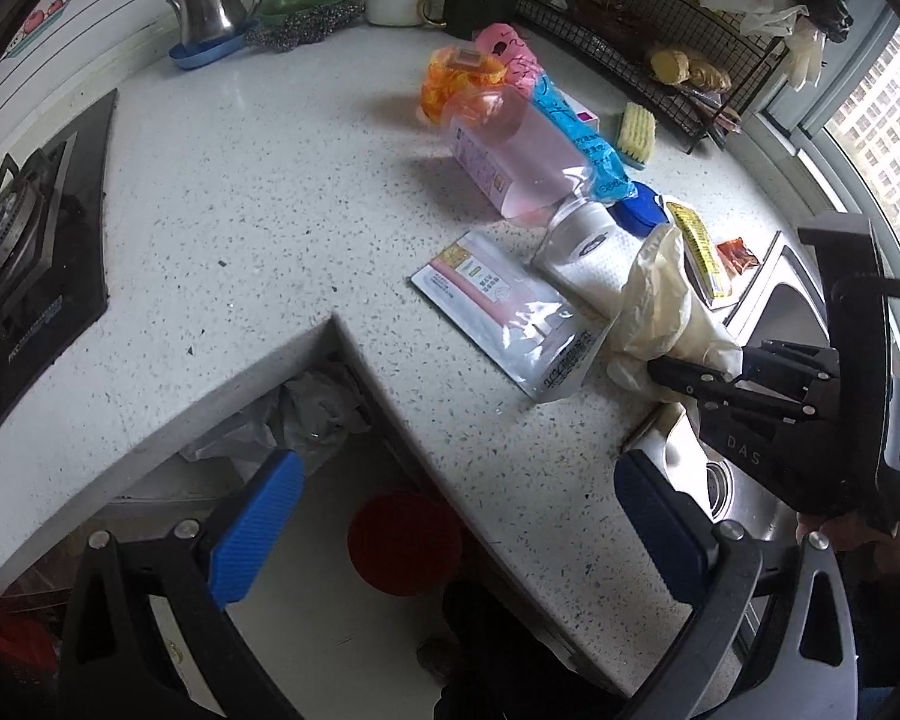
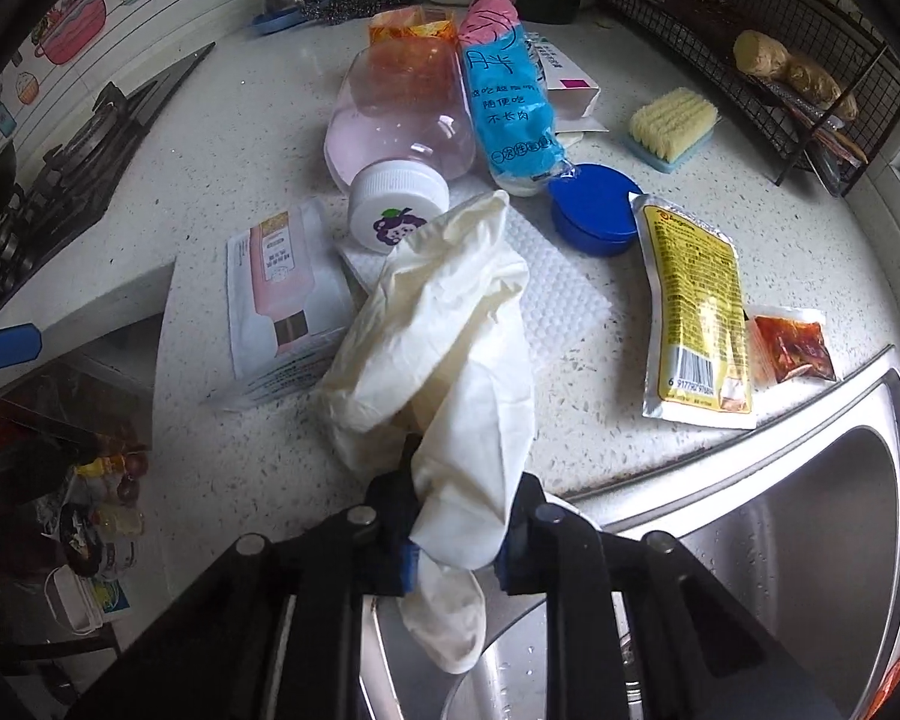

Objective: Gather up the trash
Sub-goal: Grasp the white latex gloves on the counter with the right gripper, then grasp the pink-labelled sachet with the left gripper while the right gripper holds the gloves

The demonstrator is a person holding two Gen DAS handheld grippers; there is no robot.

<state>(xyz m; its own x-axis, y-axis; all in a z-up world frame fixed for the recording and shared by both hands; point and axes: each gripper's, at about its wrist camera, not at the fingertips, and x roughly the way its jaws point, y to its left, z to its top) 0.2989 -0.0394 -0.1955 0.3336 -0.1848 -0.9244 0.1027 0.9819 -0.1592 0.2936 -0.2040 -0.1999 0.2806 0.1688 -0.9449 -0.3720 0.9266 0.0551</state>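
Observation:
My right gripper is shut on a crumpled cream rubber glove, which drapes over the white speckled counter at the sink's edge. In the left wrist view the same gripper pinches the glove at the right. Other litter lies behind it: a flat printed sachet, a pink clear bottle, a blue wrapper, a blue lid, a yellow sachet and a red sauce packet. My left gripper hangs open over the counter's front corner, holding nothing.
A steel sink lies right of the glove. A gas stove is at the left, a wire rack and scrub brush at the back right. Below the counter notch sit a grey bag and a red round object.

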